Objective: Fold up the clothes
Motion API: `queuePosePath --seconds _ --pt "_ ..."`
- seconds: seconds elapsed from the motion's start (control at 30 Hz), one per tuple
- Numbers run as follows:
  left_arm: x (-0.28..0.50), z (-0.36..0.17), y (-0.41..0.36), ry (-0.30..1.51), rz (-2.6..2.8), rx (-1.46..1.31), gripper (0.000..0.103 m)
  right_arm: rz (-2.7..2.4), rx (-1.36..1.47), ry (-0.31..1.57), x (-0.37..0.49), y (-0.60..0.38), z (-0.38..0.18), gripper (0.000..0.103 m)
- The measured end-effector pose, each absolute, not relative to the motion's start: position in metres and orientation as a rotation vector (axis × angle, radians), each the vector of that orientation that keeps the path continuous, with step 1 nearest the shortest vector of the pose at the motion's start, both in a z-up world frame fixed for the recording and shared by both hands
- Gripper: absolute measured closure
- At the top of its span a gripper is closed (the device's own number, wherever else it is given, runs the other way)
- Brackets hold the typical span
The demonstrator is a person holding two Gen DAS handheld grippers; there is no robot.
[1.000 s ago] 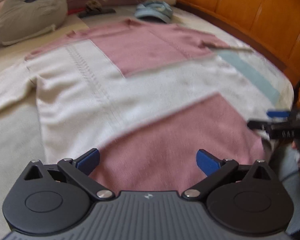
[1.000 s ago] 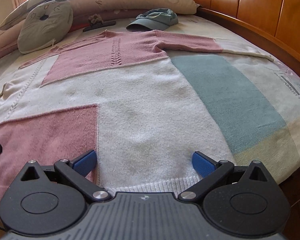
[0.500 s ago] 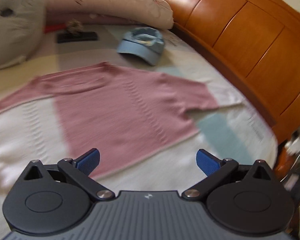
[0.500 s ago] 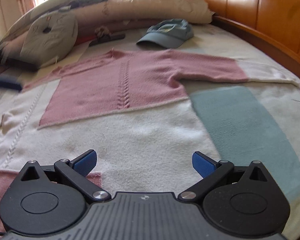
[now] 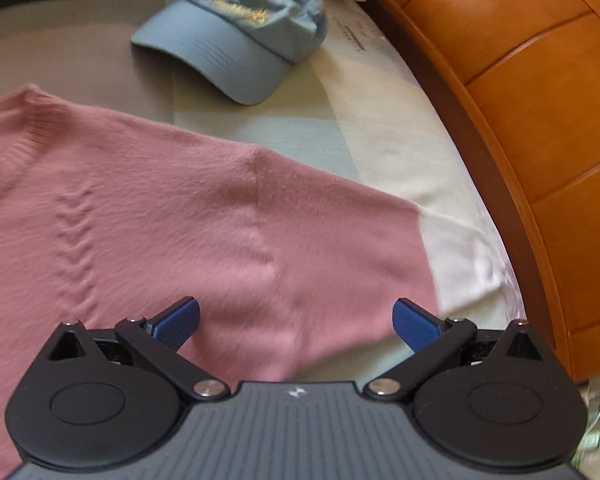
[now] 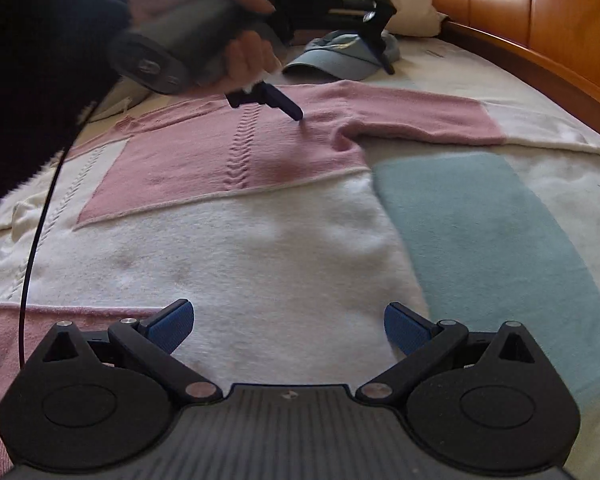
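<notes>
both jaws spread wide, left gripper point(image 5: 296, 322) seemingly touching the sweater point(image 6: 260, 216), right gripper point(image 6: 289, 326) above its hem.

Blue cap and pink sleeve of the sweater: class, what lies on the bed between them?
Nothing: in the left wrist view only bare bedsheet separates the blue cap from the sweater's pink sleeve. The right wrist view agrees.

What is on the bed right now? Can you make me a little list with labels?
sweater: pink and white sweater, spread flat on the bed
sleeve: pink sleeve stretched toward the wooden headboard
cap: blue cap beyond the sweater's shoulder
left tool: left tool open, low over the shoulder
right tool: right tool open, over the white part, holding nothing
</notes>
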State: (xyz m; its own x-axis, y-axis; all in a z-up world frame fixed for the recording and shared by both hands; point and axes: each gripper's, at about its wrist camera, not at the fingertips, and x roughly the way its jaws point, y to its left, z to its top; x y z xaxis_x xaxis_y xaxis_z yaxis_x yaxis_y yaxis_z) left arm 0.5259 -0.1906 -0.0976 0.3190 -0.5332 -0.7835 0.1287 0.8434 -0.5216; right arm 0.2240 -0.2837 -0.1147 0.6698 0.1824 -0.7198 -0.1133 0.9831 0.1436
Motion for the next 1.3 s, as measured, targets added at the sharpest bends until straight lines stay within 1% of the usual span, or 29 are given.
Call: queuePosePath --seconds 0.17,0.37,0.63,0.77,0.9,1.03,1.1,1.17,1.3 --pt "0.542 -0.101 -0.205 1.121 -0.433 -0.372 0.001 0.164 0.052 0.826 0.218 -0.284 -0.115 0.000" --pt "0.574 -0.106 -0.200 1.062 -0.383 -0.416 0.001 0.147 -0.033 0.832 0.216 -0.273 -0.119 0.000" --pt "0.607 -0.108 -0.202 0.985 -0.406 -0.419 0.001 0.135 -0.043 0.827 0.220 -0.270 -0.121 0.000" --pt "0.606 -0.099 -0.200 1.023 -0.411 -0.407 0.001 0.127 -0.038 0.827 0.223 -0.269 -0.122 0.000" --pt "0.589 -0.084 -0.192 1.015 -0.458 -0.350 0.001 0.128 -0.035 0.827 0.224 -0.270 -0.122 0.000" --pt "0.591 -0.096 -0.185 1.051 -0.410 -0.339 0.001 0.132 -0.033 0.828 0.222 -0.272 -0.121 0.000" --pt "0.596 -0.105 -0.183 1.021 -0.397 -0.344 0.001 0.135 -0.035 0.828 0.221 -0.272 -0.120 0.000" --pt "0.602 -0.107 -0.188 0.985 -0.392 -0.296 0.001 0.139 -0.029 0.828 0.221 -0.274 -0.120 0.000" --pt "0.601 -0.092 -0.204 1.043 -0.366 -0.171 0.001 0.140 -0.020 0.831 0.222 -0.275 -0.120 0.000"
